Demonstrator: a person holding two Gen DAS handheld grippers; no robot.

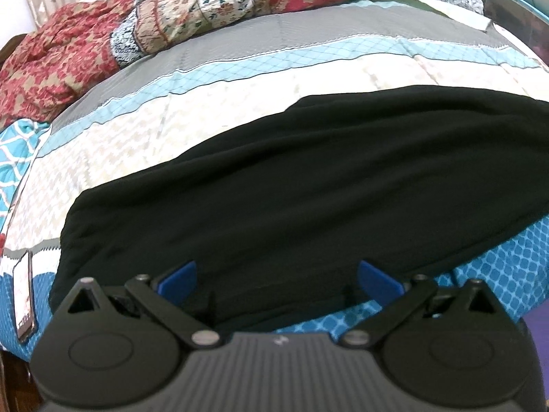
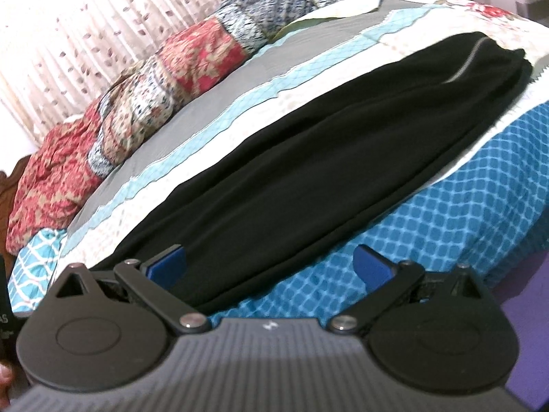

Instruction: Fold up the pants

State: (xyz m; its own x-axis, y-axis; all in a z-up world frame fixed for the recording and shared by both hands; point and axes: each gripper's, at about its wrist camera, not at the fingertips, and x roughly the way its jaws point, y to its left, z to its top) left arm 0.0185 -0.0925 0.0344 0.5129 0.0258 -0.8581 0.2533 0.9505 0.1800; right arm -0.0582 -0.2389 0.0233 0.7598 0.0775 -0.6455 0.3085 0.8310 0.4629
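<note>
Black pants (image 1: pixel 291 185) lie flat on the bed, folded lengthwise into one long band running left to right. In the right wrist view the pants (image 2: pixel 308 158) stretch away to the upper right, with a thin grey stripe near the far end. My left gripper (image 1: pixel 278 276) is open and empty, its blue pads just over the near edge of the pants. My right gripper (image 2: pixel 271 264) is open and empty, its left pad over the pants' near edge and its right pad over the blue bedspread.
The bedspread (image 1: pixel 212 103) has white, light blue, grey and bright blue patterned bands. A crumpled floral quilt (image 1: pixel 192 10) lies along the far side. A phone (image 1: pixel 24 302) lies at the bed's left edge. The bed's front edge drops off at the lower right (image 2: pixel 507 274).
</note>
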